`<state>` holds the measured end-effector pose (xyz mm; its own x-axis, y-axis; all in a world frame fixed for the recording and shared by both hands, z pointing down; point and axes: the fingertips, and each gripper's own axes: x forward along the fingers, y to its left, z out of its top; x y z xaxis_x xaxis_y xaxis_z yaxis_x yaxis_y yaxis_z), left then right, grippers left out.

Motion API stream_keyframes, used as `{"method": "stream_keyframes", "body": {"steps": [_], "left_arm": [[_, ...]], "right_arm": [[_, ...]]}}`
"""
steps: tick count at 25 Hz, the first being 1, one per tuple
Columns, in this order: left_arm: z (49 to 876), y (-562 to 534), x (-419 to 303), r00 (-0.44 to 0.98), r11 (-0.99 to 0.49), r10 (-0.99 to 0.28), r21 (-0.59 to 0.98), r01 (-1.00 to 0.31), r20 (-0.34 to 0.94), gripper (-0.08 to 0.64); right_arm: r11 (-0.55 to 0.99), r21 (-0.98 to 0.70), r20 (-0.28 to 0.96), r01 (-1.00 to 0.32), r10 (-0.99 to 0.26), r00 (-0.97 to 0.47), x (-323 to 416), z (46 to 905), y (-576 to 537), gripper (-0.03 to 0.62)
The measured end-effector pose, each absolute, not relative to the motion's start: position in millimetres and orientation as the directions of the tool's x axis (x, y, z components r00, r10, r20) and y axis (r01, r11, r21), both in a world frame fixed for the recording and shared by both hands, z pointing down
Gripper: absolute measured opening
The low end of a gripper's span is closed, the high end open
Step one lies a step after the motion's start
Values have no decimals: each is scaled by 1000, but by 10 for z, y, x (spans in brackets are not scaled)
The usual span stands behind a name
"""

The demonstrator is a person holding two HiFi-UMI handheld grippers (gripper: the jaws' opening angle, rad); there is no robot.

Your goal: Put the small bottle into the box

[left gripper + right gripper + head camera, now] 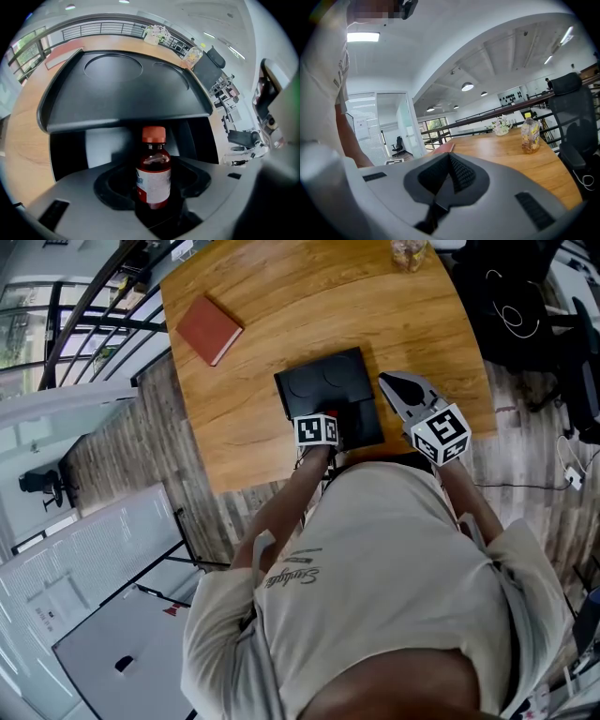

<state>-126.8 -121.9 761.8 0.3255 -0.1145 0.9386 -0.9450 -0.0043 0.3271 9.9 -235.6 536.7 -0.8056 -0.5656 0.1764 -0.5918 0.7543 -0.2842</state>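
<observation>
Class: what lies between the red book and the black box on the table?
Nothing: only bare wooden table separates book from box, as the head view shows.

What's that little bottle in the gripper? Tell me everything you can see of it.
The small bottle looks like dark brown glass, with an orange-red cap and a white label marked blue and red. The left gripper clasps its sides between its jaws, and its cap points toward the open black box.
</observation>
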Motion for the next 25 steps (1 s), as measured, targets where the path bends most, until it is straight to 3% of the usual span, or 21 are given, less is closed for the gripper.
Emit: {"method": "stream_keyframes", "body": {"steps": [17,25], "left_arm": [[7551,-1205,-1231,361,-8,-156,364,-931,919,249],[7280,-1255,-1268,412,-26,-274,421,-906,869,247]], "right_arm": [[757,-260,177,-600,-573,-800,99,5274,-2224,-5],[776,-223,183,-590,-561,-808,-90,5151,-2132,-5]]}}
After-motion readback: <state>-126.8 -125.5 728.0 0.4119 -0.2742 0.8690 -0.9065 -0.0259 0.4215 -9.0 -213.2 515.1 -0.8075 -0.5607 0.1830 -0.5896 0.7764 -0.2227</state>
